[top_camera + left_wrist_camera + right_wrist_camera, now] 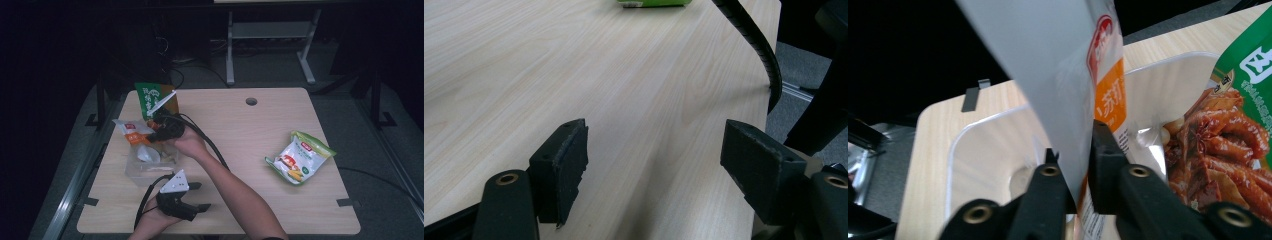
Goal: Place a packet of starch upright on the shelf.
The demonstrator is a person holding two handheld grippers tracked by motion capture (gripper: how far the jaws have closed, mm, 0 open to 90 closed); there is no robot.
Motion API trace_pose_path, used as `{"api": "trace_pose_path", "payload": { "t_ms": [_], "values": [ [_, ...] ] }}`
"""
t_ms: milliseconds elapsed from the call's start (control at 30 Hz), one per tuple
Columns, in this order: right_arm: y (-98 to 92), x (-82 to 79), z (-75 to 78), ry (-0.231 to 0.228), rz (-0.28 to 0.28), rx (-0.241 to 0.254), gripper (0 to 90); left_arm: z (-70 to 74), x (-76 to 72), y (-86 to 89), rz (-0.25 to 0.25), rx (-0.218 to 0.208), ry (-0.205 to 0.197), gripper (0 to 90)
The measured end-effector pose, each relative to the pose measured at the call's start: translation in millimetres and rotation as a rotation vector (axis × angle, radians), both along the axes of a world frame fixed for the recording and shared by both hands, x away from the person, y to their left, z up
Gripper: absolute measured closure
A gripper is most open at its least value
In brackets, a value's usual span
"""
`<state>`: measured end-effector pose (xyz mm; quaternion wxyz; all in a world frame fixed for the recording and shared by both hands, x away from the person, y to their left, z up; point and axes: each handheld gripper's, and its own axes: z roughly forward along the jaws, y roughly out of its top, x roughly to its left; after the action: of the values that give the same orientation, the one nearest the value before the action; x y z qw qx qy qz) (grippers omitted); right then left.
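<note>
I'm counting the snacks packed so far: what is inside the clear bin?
In the bin, a green packet leans at one end, and the right gripper holds a white-and-orange packet over its middle. That packet and the jaws hide part of the bin floor.

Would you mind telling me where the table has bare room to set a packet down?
The wide middle of the table, between the clear bin and the white-green packet, is free. The far left corner is crowded with packets around the right gripper.
</note>
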<state>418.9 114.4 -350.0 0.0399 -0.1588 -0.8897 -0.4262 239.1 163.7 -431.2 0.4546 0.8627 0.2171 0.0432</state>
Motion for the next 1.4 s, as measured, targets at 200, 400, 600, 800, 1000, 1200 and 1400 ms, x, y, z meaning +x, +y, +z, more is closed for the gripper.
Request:
{"api": "trace_pose_path", "payload": {
  "t_ms": [200, 400, 600, 800, 1000, 1200, 1400],
  "values": [
    [-10.2, 0.4, 2.9, 0.002, -0.006, -0.014, 83.2, -0.7, 0.7, -0.8, 0.000, 0.010, 0.001, 26.6],
    [-15.4, -0.8, -0.2, -0.011, 0.000, -0.032, 89.5, -1.4, 0.6, -1.9, -0.001, 0.014, 0.002, 26.6],
    [-20.5, -1.7, -4.8, -0.006, 0.002, -0.038, 89.7, -2.1, 0.4, -2.0, 0.006, 0.010, 0.006, 26.7],
    [-28.1, -0.9, -12.8, 0.003, 0.001, -0.046, 89.8, -2.6, 0.1, -3.1, 0.007, 0.008, 0.010, 26.7],
    [-29.4, 1.3, -13.4, 0.000, -0.008, -0.061, 89.7, -3.1, -0.1, -4.0, 0.003, 0.011, 0.010, 26.7],
    [-29.9, 1.2, -14.3, -0.006, -0.007, -0.083, 89.8, -3.7, 0.2, -4.2, 0.001, 0.011, 0.011, 26.7],
    [-34.3, 3.6, -13.3, 0.016, -0.027, -0.066, 82.4, -2.9, 0.9, -2.5, 0.009, 0.007, 0.010, 26.7]
  ]
}}
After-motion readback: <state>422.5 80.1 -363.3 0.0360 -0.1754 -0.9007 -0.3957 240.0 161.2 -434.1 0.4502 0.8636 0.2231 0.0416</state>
